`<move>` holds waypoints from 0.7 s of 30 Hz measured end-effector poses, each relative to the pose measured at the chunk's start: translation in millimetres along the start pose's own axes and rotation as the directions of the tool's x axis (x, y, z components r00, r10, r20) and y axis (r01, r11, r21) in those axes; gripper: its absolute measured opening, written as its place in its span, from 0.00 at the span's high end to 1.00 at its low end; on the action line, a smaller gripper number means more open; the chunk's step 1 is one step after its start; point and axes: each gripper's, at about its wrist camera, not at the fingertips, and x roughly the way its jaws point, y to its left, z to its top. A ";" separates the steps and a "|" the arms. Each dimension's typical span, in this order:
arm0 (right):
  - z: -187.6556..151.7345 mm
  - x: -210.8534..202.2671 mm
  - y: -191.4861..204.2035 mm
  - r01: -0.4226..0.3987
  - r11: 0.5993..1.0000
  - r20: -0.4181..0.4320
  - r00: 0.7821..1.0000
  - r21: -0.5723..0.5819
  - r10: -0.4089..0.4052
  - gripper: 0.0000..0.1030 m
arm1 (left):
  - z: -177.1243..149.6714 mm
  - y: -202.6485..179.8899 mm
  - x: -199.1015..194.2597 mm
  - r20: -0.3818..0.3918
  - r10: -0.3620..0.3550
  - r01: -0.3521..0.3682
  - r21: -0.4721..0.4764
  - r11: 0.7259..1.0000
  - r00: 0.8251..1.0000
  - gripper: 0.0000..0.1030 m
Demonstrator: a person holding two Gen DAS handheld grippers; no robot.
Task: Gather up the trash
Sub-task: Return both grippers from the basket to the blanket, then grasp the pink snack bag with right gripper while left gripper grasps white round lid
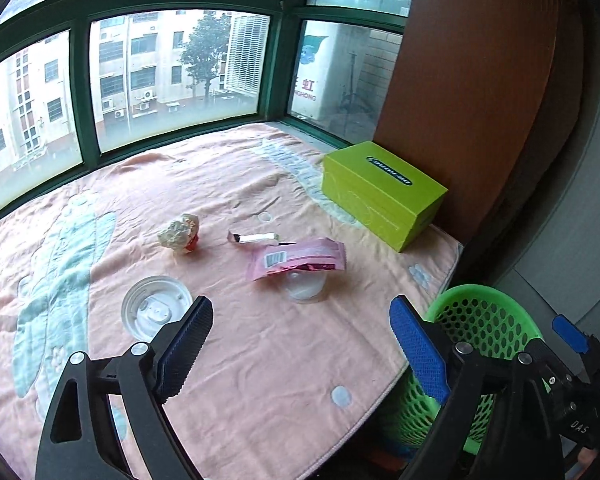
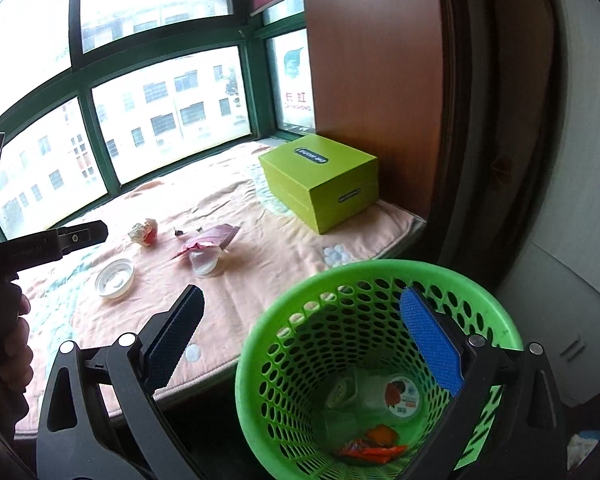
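Trash lies scattered on the pink blanket (image 1: 240, 360) by the window: a white lid (image 1: 156, 310) nearest the left gripper (image 1: 300, 344), a crumpled wrapper (image 1: 180, 233) farther back, a thin white strip (image 1: 252, 237), and a pink packet (image 1: 296, 258) resting on top of a clear cup (image 1: 304, 286). A lime box (image 1: 380, 192) sits at the blanket's far right, against the brown panel. Left gripper hovers above the blanket, fingers spread, holding nothing. Right gripper (image 2: 300, 340) is spread too, also empty, poised over the green basket (image 2: 380, 360) beside the blanket's edge (a few containers and orange wrappers already lie at its bottom).
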 end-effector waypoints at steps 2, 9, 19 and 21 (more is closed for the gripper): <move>3.3 8.2 8.4 -0.019 1.000 -0.008 1.000 -0.014 0.019 0.06 | -0.5 13.2 0.4 -0.003 0.021 -0.021 -0.015 1.000 1.000 0.16; 14.1 44.8 40.3 -0.116 0.993 -0.063 0.991 -0.024 0.114 0.06 | -1.5 57.8 -1.4 -0.004 0.077 -0.077 -0.087 0.993 0.997 0.16; 31.8 104.7 79.7 -0.202 0.978 -0.136 0.971 -0.047 0.195 0.06 | -8.6 102.7 5.3 -0.035 0.131 -0.135 -0.152 0.979 0.991 0.16; 37.4 117.6 82.1 -0.218 0.975 -0.151 0.966 -0.034 0.211 0.06 | -10.6 109.9 8.4 -0.045 0.137 -0.142 -0.164 0.976 0.990 0.16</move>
